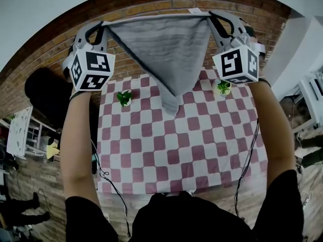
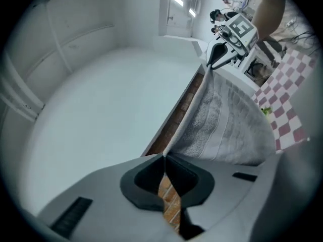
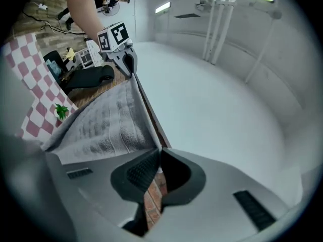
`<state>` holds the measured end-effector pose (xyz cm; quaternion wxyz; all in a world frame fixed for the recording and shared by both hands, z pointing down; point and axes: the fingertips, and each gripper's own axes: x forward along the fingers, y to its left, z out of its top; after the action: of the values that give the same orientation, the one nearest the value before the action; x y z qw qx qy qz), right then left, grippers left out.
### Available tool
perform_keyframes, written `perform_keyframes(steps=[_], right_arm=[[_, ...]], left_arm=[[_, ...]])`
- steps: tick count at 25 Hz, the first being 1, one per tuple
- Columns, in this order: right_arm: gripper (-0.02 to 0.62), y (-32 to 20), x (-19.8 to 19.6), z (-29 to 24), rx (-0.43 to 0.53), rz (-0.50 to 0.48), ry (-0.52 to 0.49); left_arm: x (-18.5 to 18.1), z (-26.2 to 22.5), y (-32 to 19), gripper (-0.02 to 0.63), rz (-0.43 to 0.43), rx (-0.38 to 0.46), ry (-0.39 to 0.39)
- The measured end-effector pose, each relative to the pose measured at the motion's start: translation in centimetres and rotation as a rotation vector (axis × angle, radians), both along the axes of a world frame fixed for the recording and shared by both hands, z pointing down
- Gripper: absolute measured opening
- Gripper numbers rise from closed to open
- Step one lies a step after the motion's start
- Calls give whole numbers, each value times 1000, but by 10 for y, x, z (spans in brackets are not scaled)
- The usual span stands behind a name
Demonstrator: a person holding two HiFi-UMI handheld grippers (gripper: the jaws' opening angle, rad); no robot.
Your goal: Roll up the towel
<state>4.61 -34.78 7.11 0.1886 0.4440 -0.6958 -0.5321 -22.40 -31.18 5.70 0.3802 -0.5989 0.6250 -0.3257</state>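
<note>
A grey towel (image 1: pixel 166 49) hangs in the air, stretched by its top edge between my two grippers, high above the red-and-white checkered table (image 1: pixel 171 150). Its lower end droops to a point near the tabletop. My left gripper (image 1: pixel 101 28) is shut on the towel's left top corner, and my right gripper (image 1: pixel 216 23) is shut on the right top corner. In the left gripper view the towel (image 2: pixel 222 125) runs from the pinched jaw tips (image 2: pixel 164 156) away to the other gripper (image 2: pixel 222 49). The right gripper view mirrors this: towel (image 3: pixel 101 125) leaving the closed tips (image 3: pixel 160 149).
Two small potted green plants stand on the table, one (image 1: pixel 124 98) left of the hanging towel and one (image 1: pixel 222 87) to its right. A brick wall (image 1: pixel 45 64) rises behind the table. Chairs and other furniture (image 1: pixel 20 130) stand at the left; cables hang from both arms.
</note>
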Motion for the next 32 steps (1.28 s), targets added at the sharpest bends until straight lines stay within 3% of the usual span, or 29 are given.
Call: perform_keyframes(steps=[8,15,23,32], right_arm=[[18,68,35,49,-93,-104,-80],[18,144,57,147,-308,-93,-115],[18,225,67,270,-520,-68,-98],[18,319,62,371,-737,-69,-86]], left_arm=[[42,65,69,14,78,-72,102],[61,159,136,14,130,-163,190],[64,287,205,15,137,-370,248],[57,411,287,17,88,-592,327]])
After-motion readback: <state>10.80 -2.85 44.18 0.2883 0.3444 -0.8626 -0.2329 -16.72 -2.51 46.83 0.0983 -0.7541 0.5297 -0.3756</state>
